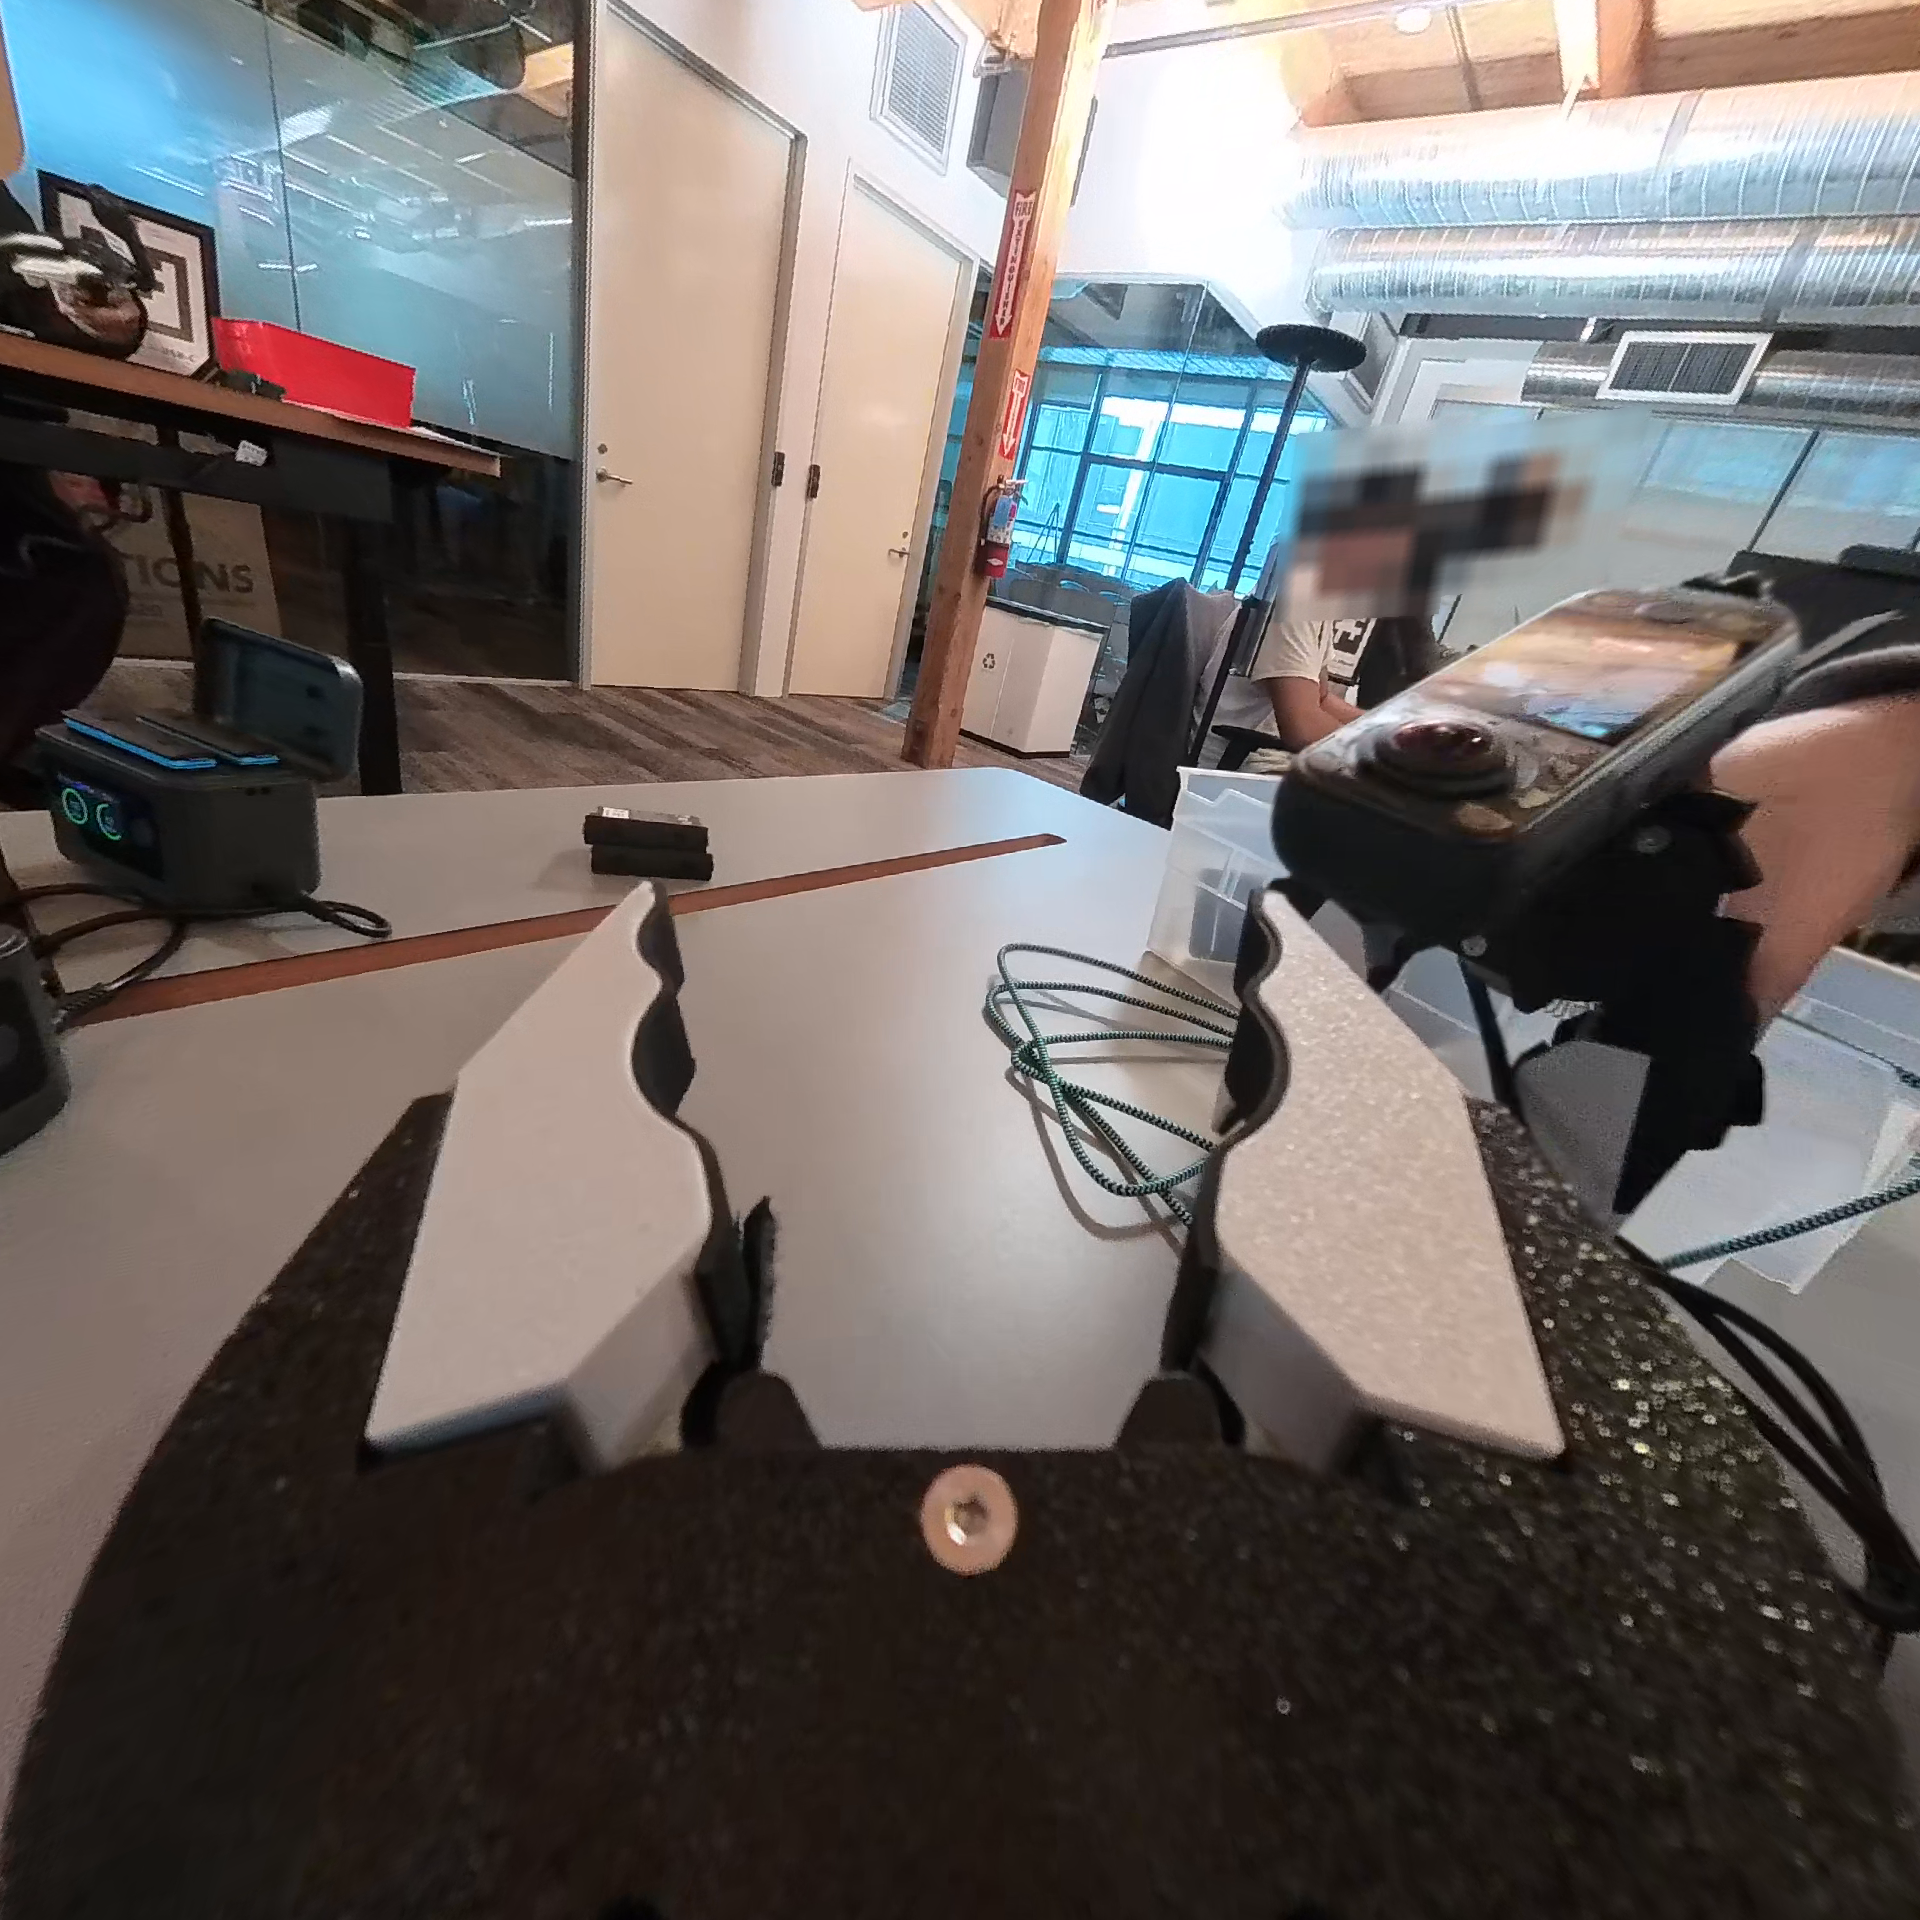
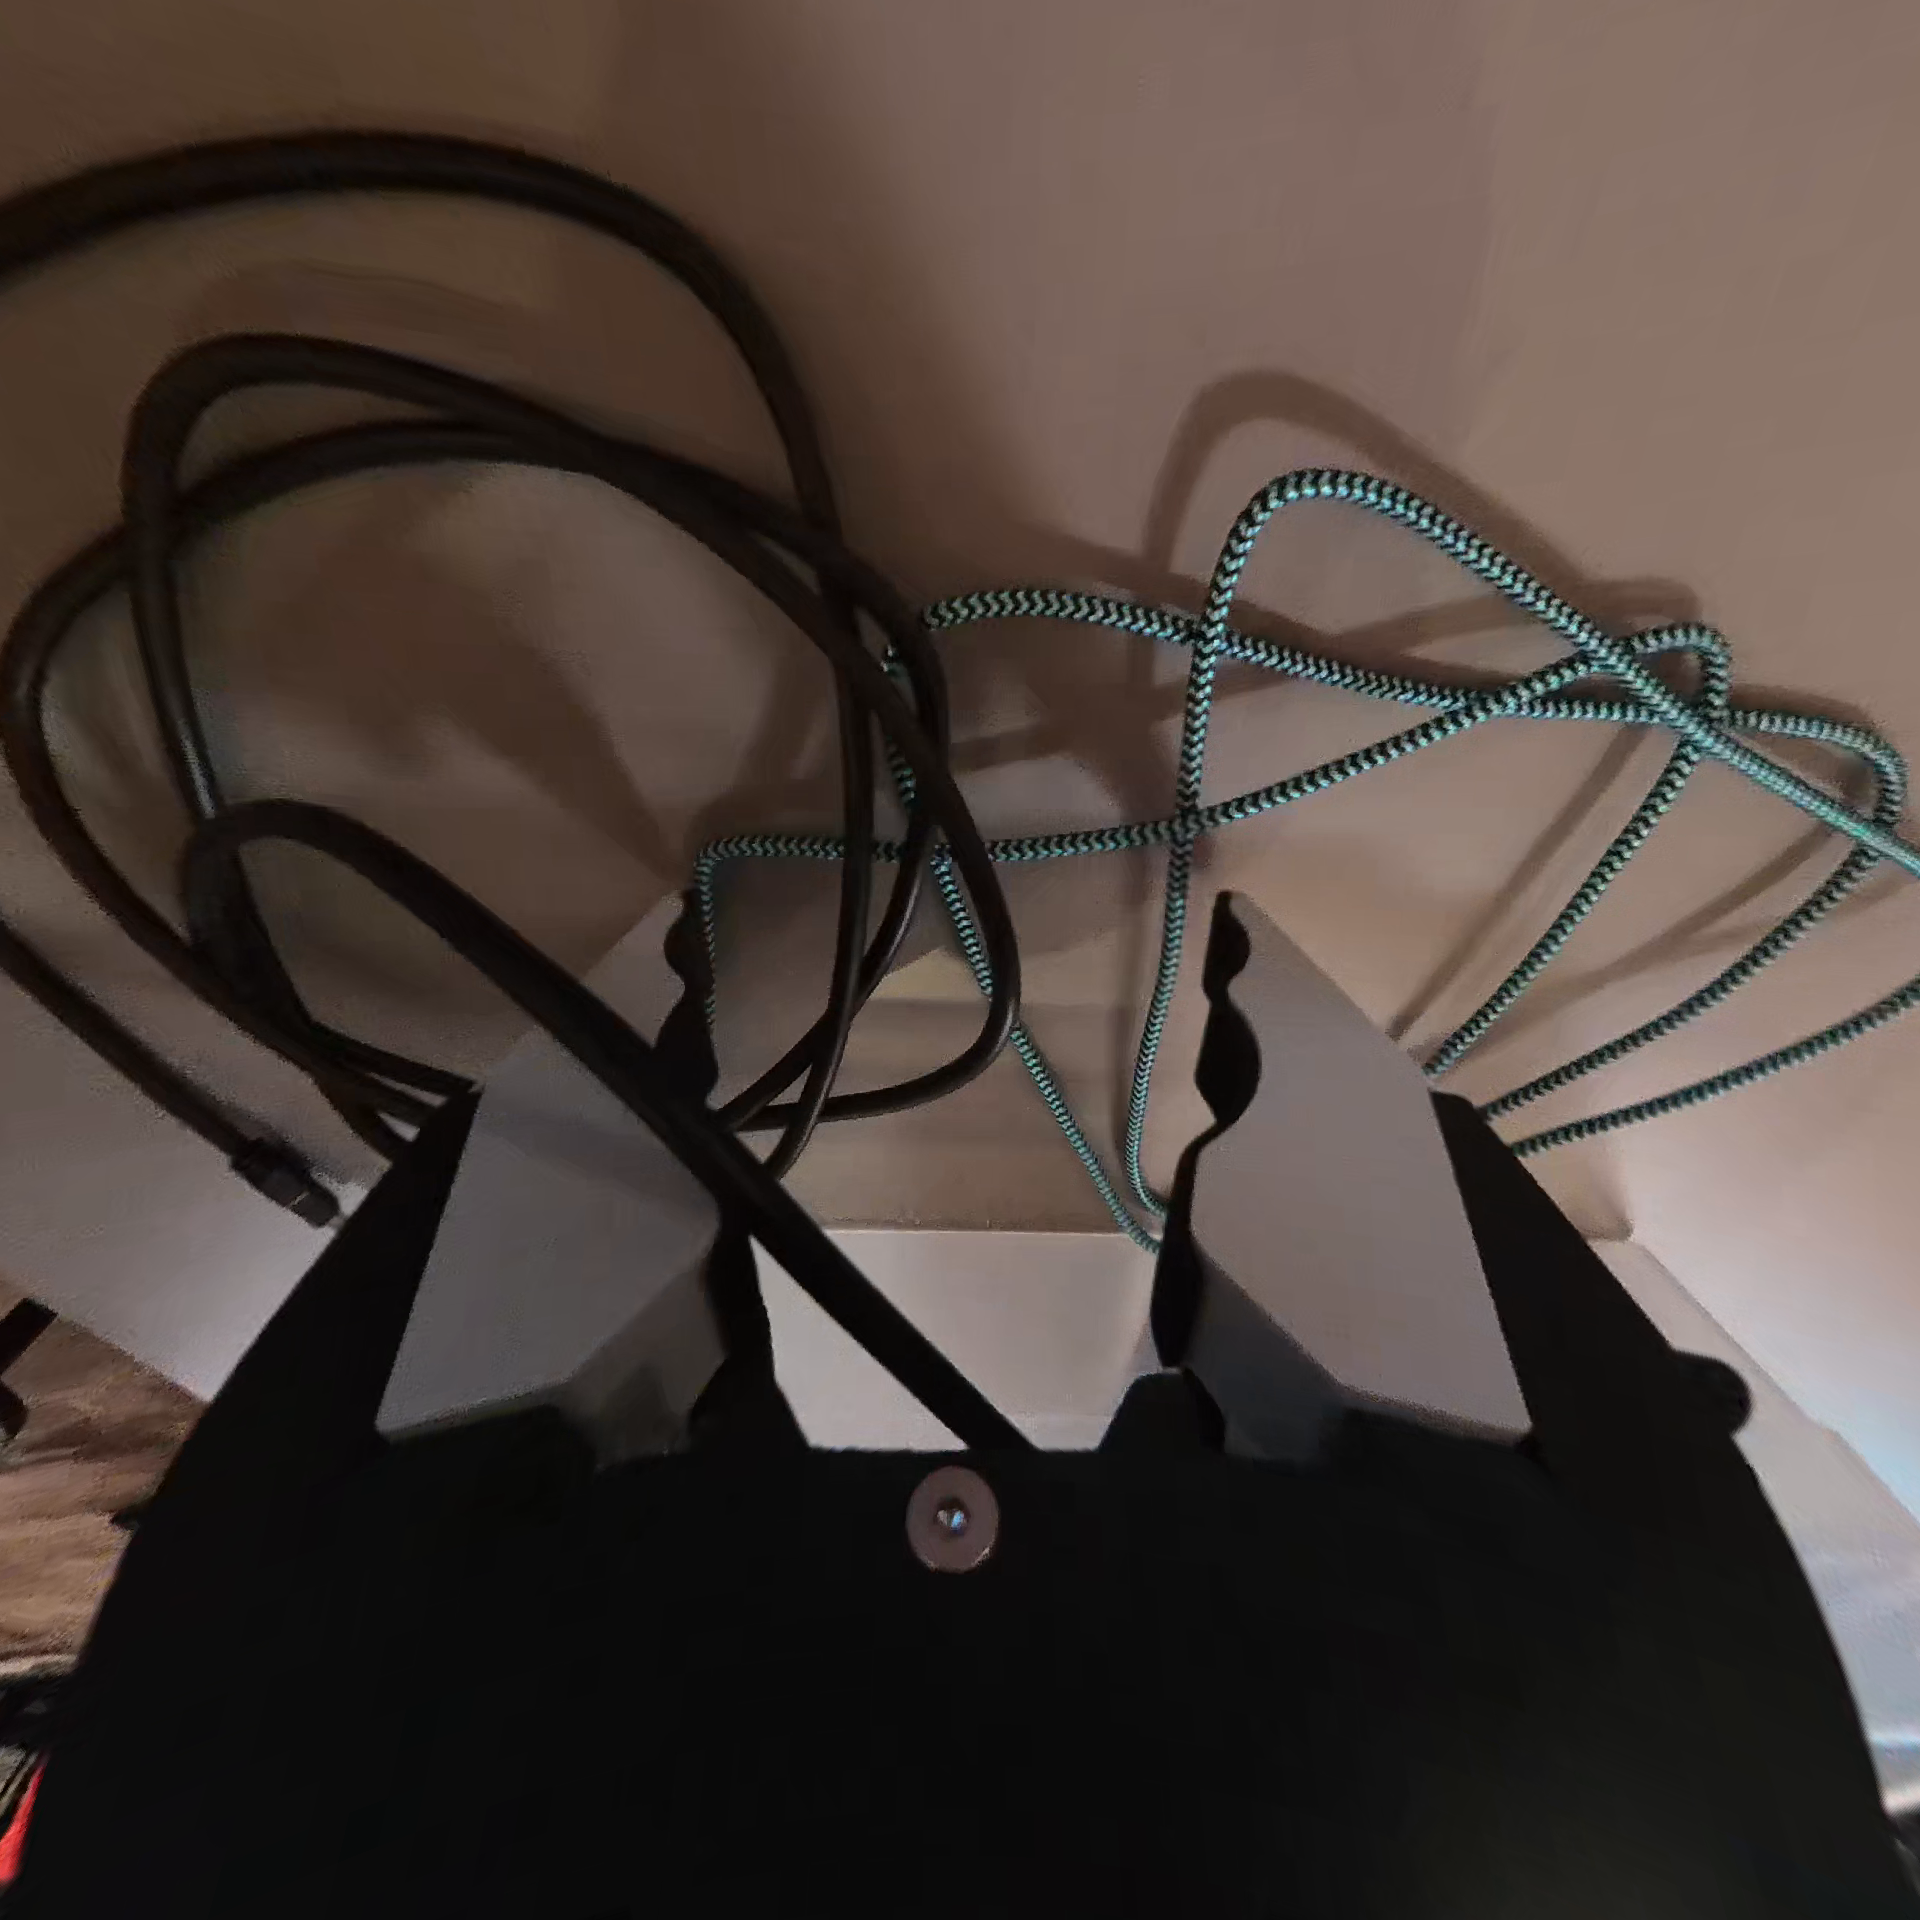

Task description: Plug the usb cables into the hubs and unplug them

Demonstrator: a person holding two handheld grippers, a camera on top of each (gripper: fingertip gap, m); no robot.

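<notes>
My left gripper (image 1: 954,930) is open and empty, low over the grey table (image 1: 894,1091). A green braided cable (image 1: 1117,1143) lies in loose loops by its right finger. Two small black blocks (image 1: 646,847), stacked, lie farther back. The right gripper (image 1: 1538,790), with its camera, is held by a hand at the right. In the right wrist view my right gripper (image 2: 956,914) is open, pointing down at a coiled black cable (image 2: 151,488) and the green braided cable (image 2: 1081,603). A black strand crosses its left finger (image 2: 582,1195) and runs between the jaws, ungripped. A black plug (image 2: 275,1174) lies at the left.
A dark charging dock (image 1: 177,831) with cords stands at the table's far left. A clear plastic bin (image 1: 1205,862) stands at the back right. A seated person is beyond the table. A wooden post (image 1: 997,416) and a desk stand farther off. Spacing between my two grippers at the tips: around 20 cm. My right tips are roughly 15 cm from the black plug (image 2: 275,1174).
</notes>
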